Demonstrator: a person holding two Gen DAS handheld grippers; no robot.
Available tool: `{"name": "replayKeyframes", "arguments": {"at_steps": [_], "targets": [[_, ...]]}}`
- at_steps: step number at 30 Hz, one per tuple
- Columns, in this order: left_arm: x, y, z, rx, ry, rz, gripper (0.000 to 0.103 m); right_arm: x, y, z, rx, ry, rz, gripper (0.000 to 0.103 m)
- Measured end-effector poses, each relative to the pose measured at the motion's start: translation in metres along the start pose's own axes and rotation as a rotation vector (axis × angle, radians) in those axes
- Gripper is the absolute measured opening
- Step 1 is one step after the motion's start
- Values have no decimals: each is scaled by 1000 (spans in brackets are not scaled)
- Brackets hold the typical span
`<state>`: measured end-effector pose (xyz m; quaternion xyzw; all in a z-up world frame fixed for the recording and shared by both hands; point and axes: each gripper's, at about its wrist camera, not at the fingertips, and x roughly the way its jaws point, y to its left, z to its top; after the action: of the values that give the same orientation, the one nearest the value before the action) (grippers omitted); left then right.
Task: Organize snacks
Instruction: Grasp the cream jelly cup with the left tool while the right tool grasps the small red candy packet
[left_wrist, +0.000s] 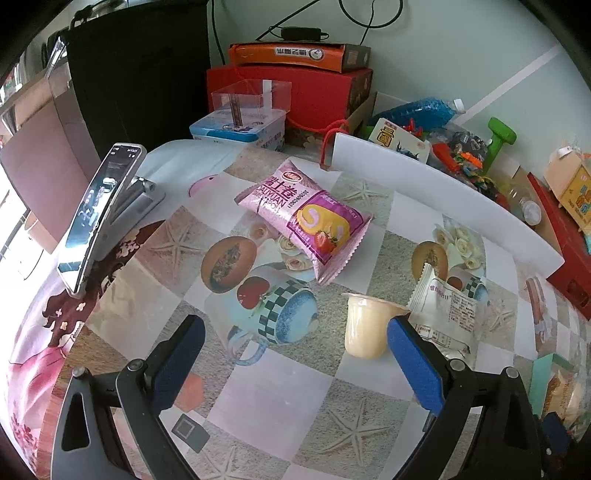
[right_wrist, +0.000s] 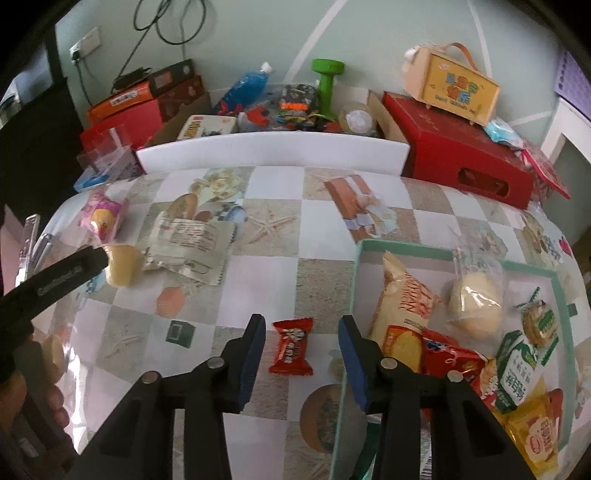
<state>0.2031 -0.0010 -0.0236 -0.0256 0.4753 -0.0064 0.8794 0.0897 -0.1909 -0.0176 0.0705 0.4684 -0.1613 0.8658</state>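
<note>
Here, in the left wrist view, the left gripper (left_wrist: 295, 339) hangs over the patterned bench (left_wrist: 280, 398) with its fingers (left_wrist: 415, 362) set wide apart and nothing pinched between them. A pale jelly cup (left_wrist: 365, 325) stands upright just inside the right-hand finger, close against its tip; whether they touch I cannot tell. A white printed sachet (left_wrist: 443, 310) lies just behind the cup. Further back a pink roll-cake packet (left_wrist: 306, 214) lies flat, well apart from both. A phone on a stand (left_wrist: 99, 218) leans at the left edge of the bench.

In the right wrist view, the right gripper (right_wrist: 302, 325) points down at a small red candy (right_wrist: 291, 347) lying on the bench between its fingers (right_wrist: 352, 354). The fingers stand a little apart, with a gap on either side of the wrapper, so nothing is gripped. Just to the right sits a green-rimmed tray (right_wrist: 356, 280) already holding several snack packets, among them a cream bag (right_wrist: 399, 299) and a wrapped bun (right_wrist: 476, 302). At far left the left gripper's arm reaches to the jelly cup.
</note>
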Motion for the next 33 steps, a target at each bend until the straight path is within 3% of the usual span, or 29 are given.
{"name": "replayKeyframes", "arguments": {"at_steps": [17, 26, 33], "targets": [[6, 6, 0, -28, 28, -26, 99, 26, 10, -6, -20, 59, 18, 43], [6, 0, 0, -12, 25, -29, 99, 33, 12, -6, -21, 52, 51, 30], [10, -9, 1, 6, 28, -52, 99, 40, 10, -5, -20, 46, 48, 28]]}}
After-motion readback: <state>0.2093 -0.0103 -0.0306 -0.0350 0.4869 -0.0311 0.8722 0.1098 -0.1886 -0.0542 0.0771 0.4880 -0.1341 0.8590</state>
